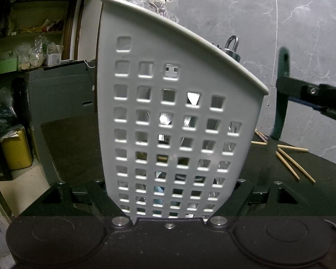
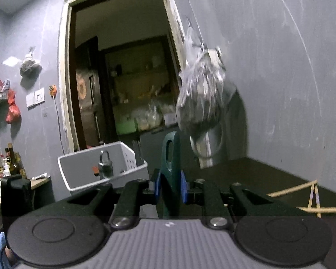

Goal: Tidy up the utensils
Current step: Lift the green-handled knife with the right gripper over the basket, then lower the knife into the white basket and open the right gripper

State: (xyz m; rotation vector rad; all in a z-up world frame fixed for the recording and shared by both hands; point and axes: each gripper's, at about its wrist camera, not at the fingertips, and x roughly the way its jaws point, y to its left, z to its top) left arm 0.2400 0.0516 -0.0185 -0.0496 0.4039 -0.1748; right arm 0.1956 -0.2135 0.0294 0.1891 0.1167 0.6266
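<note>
Right gripper, clamped on the green-handled utensil, should lift it clear over the white basket's rim before lowering.

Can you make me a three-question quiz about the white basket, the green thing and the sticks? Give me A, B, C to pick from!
1. Where are the sticks?
A. In the basket
B. On the dark table
C. On the floor

2. What colour is the handle in the right tool?
A. Green
B. Red
C. Yellow

3. What is the left tool doing?
A. Hanging open
B. Holding a bottle
C. Gripping the basket

Answers:
1 B, they lie loose on the table beside the basket.
2 A, dark green between blue pads.
3 C, its fingers squeeze the basket's sides.
</note>
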